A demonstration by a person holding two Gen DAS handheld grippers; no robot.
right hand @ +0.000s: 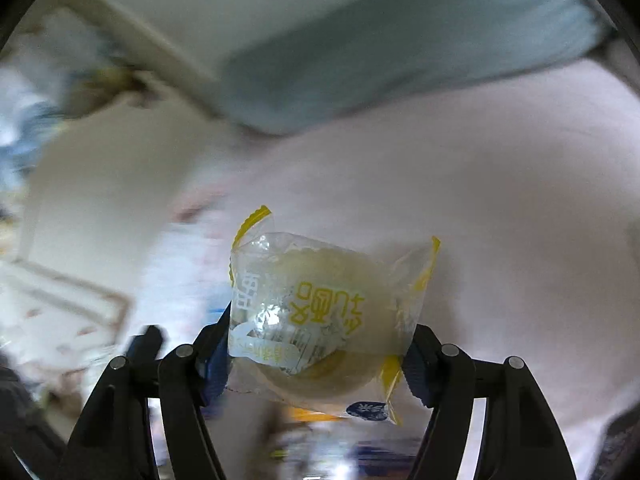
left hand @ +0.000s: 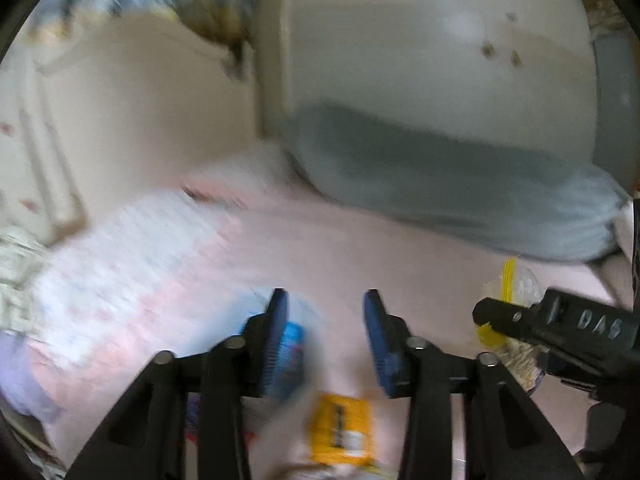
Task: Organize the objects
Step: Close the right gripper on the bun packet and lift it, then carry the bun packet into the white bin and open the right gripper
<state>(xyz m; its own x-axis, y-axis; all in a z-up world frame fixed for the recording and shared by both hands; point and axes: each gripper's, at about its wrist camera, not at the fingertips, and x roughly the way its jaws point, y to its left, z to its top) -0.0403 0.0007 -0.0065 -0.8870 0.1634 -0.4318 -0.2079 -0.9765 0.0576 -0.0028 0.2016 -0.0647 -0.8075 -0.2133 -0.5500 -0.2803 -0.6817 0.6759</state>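
Observation:
My right gripper [right hand: 320, 344] is shut on a clear pastry packet [right hand: 320, 312] with yellow edges and yellow print, held above the pink bedsheet [right hand: 500, 220]. The same packet [left hand: 510, 304] shows in the left wrist view beside the right gripper's black body [left hand: 560, 332]. My left gripper [left hand: 326, 320] is open and empty, blue pads apart, above the pink bedsheet [left hand: 360, 248]. A yellow packet [left hand: 342, 428] lies below the jaws, and a blue packet [left hand: 294, 344] sits behind the left finger. Both views are blurred.
A grey-blue pillow [left hand: 460, 184] lies at the back against the white wall [left hand: 420, 48]. A white and pink patterned quilt [left hand: 132, 264] lies to the left. A cream wardrobe [left hand: 132, 120] stands beyond the bed. The pillow [right hand: 400, 52] also shows in the right wrist view.

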